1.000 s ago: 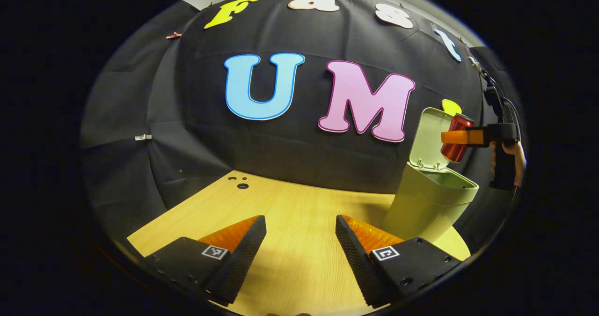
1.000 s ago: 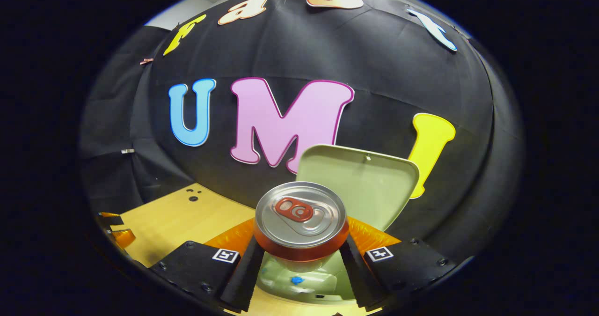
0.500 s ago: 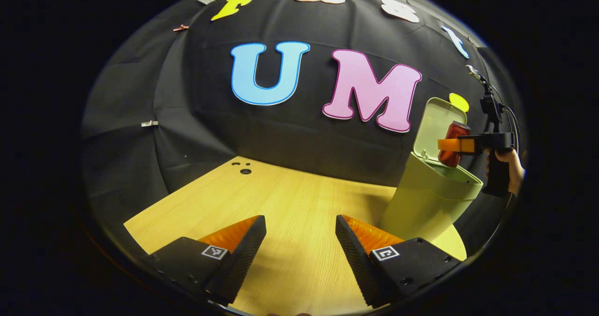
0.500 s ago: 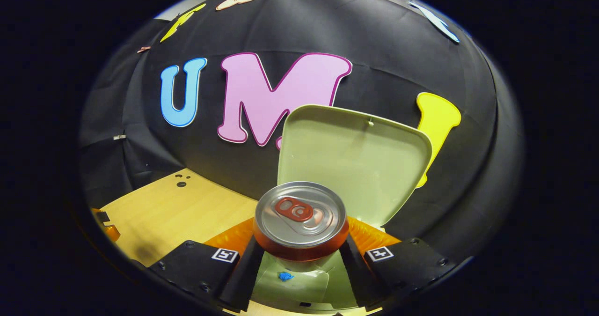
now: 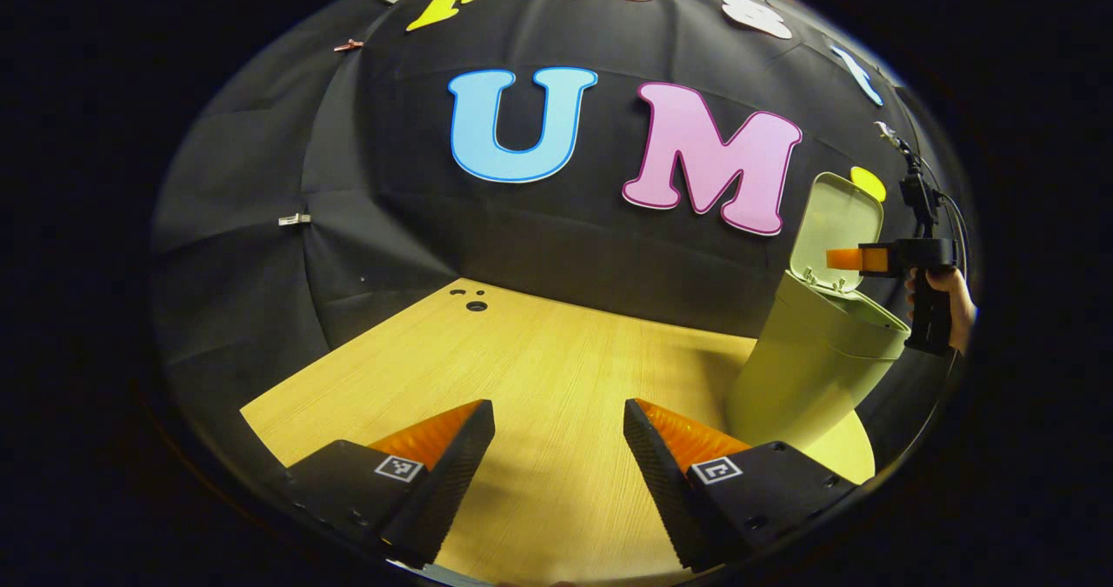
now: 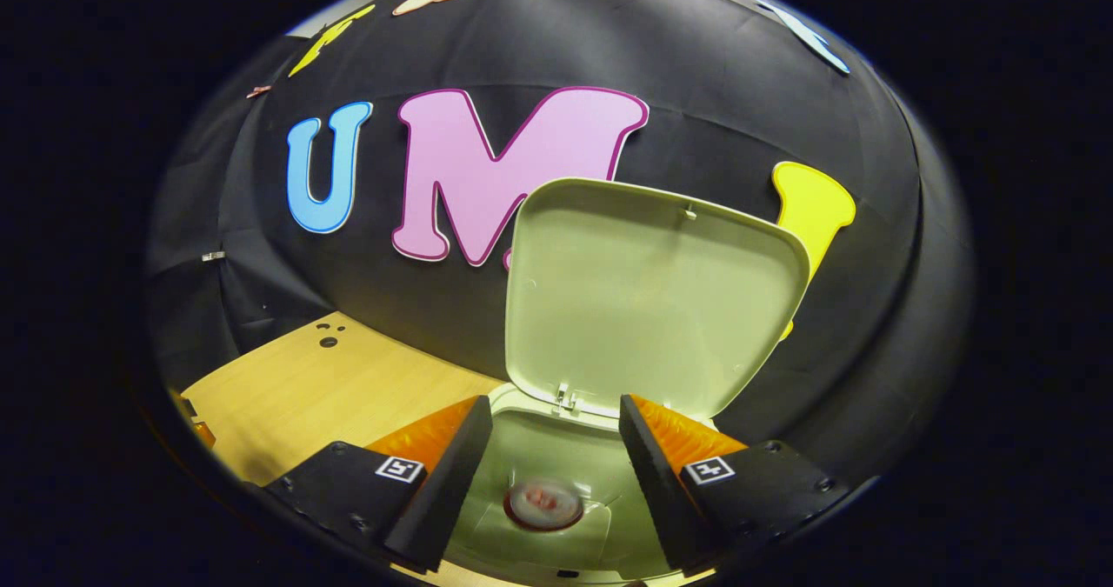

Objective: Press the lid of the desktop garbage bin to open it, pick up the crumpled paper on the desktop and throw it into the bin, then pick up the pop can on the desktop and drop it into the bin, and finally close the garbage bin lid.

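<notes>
The pale green bin (image 5: 809, 370) stands at the table's right end with its lid (image 5: 836, 222) raised upright. In the right gripper view the lid (image 6: 652, 296) rises just ahead and the red pop can (image 6: 544, 504) lies blurred down inside the bin (image 6: 539, 448). My right gripper (image 6: 555, 461) hangs open directly over the bin's mouth, holding nothing. That gripper (image 5: 842, 259) and the hand (image 5: 952, 296) holding it appear at the far right of the left gripper view. My left gripper (image 5: 558, 465) is open above the wooden table (image 5: 522, 370), left of the bin.
Small holes (image 5: 469, 300) mark the table's far left corner. The black cloth wall stands close behind the bin and the table's back edge.
The right gripper opened and the can dropped from between its fingers into the bin. The left gripper shifted slightly, still open.
</notes>
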Motion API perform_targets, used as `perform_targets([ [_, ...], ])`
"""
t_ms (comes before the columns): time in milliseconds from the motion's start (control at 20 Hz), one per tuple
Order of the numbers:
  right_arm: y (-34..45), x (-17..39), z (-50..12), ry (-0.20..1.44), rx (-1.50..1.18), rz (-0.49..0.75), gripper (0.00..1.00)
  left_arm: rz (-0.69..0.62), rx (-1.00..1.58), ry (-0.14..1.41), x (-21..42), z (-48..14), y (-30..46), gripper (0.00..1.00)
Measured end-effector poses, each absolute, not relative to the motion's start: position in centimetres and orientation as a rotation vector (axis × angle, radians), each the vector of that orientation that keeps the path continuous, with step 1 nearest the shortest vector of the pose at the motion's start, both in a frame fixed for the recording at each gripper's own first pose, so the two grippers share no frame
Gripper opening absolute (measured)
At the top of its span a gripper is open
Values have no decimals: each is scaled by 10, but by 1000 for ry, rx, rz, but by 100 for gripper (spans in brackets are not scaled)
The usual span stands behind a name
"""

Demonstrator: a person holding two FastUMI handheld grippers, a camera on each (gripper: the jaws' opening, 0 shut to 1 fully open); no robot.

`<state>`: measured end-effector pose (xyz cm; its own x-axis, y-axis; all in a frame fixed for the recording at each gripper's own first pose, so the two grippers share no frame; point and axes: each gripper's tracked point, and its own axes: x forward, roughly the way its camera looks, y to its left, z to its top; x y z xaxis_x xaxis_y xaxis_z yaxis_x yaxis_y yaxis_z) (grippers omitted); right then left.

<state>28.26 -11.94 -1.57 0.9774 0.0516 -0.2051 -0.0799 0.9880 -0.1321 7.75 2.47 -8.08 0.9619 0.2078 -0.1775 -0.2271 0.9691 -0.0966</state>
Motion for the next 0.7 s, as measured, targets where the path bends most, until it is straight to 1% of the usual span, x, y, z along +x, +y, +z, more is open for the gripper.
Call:
perform_targets([
  [150, -118, 275, 7, 152, -104, 63, 98, 220, -115, 180, 76, -87, 27, 96],
  [450, -111, 256, 73, 44, -102, 81, 97, 208, -108, 193, 75, -93, 30, 96],
  [700, -111, 260, 128, -11, -80, 80, 97, 185, -96, 228, 75, -104, 33, 96],
])
